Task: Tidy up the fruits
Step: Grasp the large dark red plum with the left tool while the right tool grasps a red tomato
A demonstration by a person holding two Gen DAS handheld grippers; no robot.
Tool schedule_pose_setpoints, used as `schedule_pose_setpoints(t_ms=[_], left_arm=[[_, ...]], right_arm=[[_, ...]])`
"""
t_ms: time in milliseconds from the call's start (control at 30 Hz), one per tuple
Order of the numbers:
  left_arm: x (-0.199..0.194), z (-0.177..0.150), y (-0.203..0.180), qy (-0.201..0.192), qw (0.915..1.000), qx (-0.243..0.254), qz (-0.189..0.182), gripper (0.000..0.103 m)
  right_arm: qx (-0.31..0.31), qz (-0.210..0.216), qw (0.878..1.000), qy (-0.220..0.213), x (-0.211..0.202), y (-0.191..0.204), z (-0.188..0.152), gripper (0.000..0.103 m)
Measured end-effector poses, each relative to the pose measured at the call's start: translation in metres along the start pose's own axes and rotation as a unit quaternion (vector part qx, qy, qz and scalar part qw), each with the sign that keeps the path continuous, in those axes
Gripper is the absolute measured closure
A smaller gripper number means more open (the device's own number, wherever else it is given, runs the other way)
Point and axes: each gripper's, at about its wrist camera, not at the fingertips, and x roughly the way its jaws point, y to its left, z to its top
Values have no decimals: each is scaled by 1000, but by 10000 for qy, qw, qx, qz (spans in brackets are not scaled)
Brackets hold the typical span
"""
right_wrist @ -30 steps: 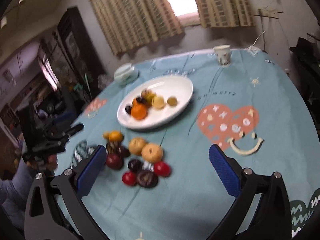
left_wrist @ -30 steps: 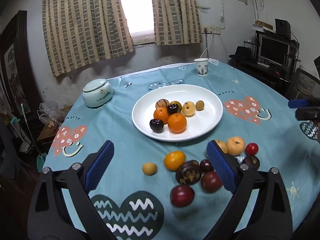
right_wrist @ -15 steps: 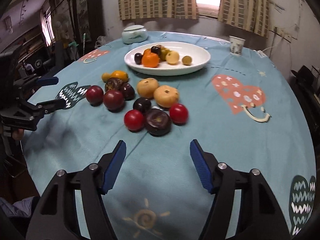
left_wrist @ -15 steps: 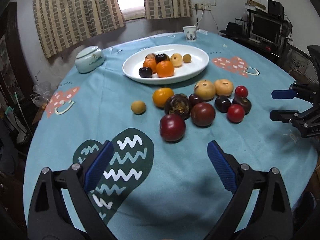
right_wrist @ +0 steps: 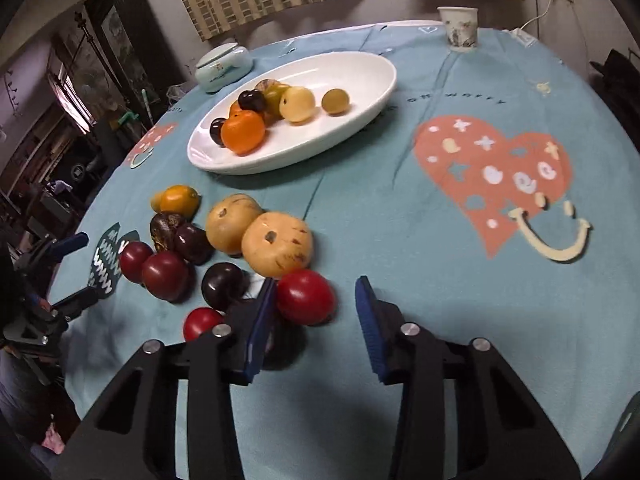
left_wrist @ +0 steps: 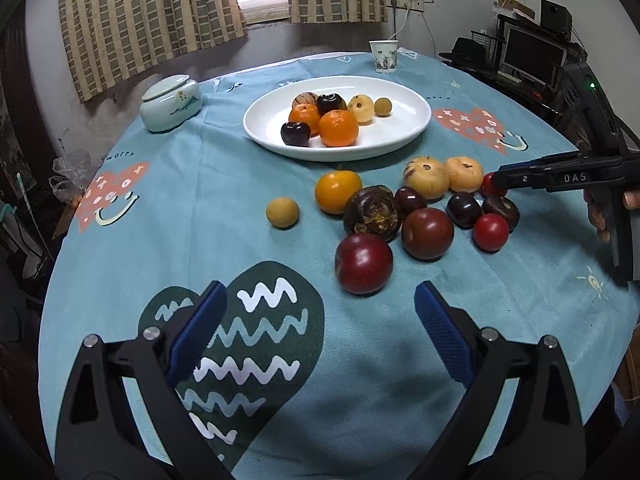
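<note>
Fruits [left_wrist: 416, 216] lie loose on the teal tablecloth [left_wrist: 192, 208] near a white plate [left_wrist: 404, 120], curtains [left_wrist: 148, 12] behind. The left gripper [left_wrist: 320, 330] gapes empty; the right gripper [right_wrist: 316, 320] is closing around a red tomato [right_wrist: 306, 297].

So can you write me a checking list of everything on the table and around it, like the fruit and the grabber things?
Surface: round table under a teal tablecloth printed with hearts.
Job's things: white plate holding seven fruits; loose fruit pile on the cloth before it.
Clutter: lidded jar; paper cup.
Grippers: left gripper open, nothing between its jaws; right gripper closing, a red fruit between its jaws, against the left pad only.
Cables: white cord from a wall socket.
Surroundings: checked curtains, window, monitor on a shelf.
</note>
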Motion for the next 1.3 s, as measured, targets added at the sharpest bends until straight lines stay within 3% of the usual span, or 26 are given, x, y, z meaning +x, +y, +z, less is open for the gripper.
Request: schedule_pose_setpoints(t_ms=[200, 567, 667, 733, 767, 800, 1000, 1300], left_arm=[[5, 2, -2, 25, 10000, 24, -56, 7], [39, 20, -11, 175, 9998, 91, -83, 8], [51, 21, -14, 336, 9993, 149, -82, 16], [60, 20, -16, 497, 9986, 175, -94, 39], [63, 20, -17, 599, 9978, 155, -215, 56], [64, 20, -18, 632, 9973, 111, -364, 63], [58, 19, -28, 618, 9977, 265, -42, 64], [20, 37, -39, 88, 9965, 377, 738, 64]], right_arm=[[318, 399, 9984, 230, 7, -7, 0, 72], [318, 655, 9970, -251, -16, -16, -7, 74], [455, 663, 9964, -282, -17, -25, -10, 74], [525, 665, 9961, -264, -15, -31, -13, 74], [545, 674, 9959, -253, -14, -33, -13, 74], [553, 688, 9958, -236, -13, -34, -14, 74], [424, 731, 9961, -247, -16, -29, -14, 74], [117, 694, 9970, -327, -26, -9, -14, 74]])
